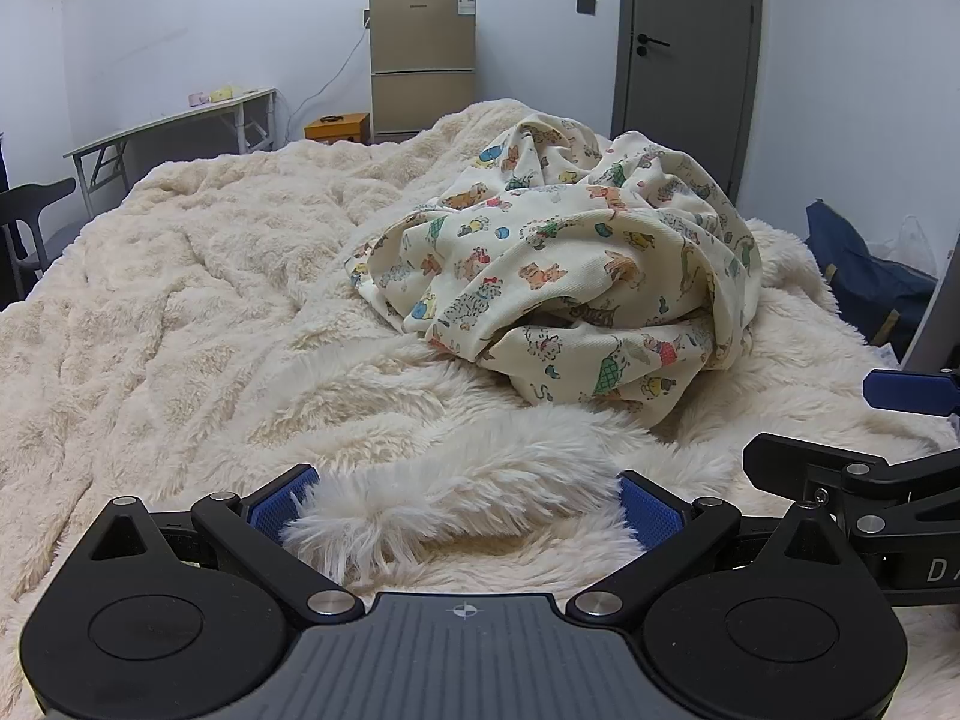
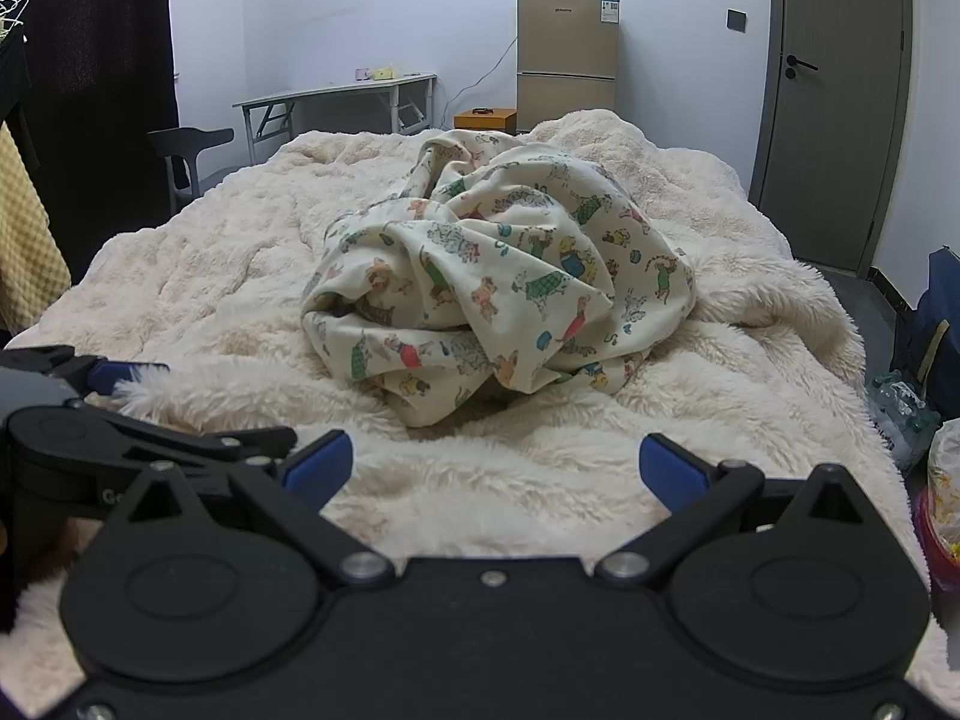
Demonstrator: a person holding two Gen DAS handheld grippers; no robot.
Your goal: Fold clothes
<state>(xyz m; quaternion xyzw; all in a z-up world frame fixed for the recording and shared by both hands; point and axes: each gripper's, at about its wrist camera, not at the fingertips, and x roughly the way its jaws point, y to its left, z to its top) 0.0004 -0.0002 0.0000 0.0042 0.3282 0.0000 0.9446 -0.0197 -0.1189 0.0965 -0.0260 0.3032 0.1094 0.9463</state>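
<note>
The printed garment, cream cloth scattered with small cartoon animals, lies in a crumpled heap on the fluffy cream blanket that covers the bed. In the right wrist view it sits near the middle of the picture; in the left wrist view it is off toward two o'clock. No sleeve, collar or hem can be told apart in the bundle, so what kind of garment it is cannot be said for sure.

Nothing of the folding looks done: the cloth is bunched up, with no flat panel and no crease laid. By my reading, everything remains: taking hold of an edge, spreading the piece flat on the blanket, then folding it over.

The left claw stands with its blue pads spread wide, low over the blanket at six o'clock of its own view, with only long pile between the pads and no cloth. The right claw is likewise wide and empty, short of the heap, which lies ahead of it at twelve o'clock. The two claws are side by side, each showing at the edge of the other's view.

Beyond the bed, toward twelve o'clock, stand a small tan fridge with jars on top, a folding counter against the wall, and a grey door at two o'clock.
</note>
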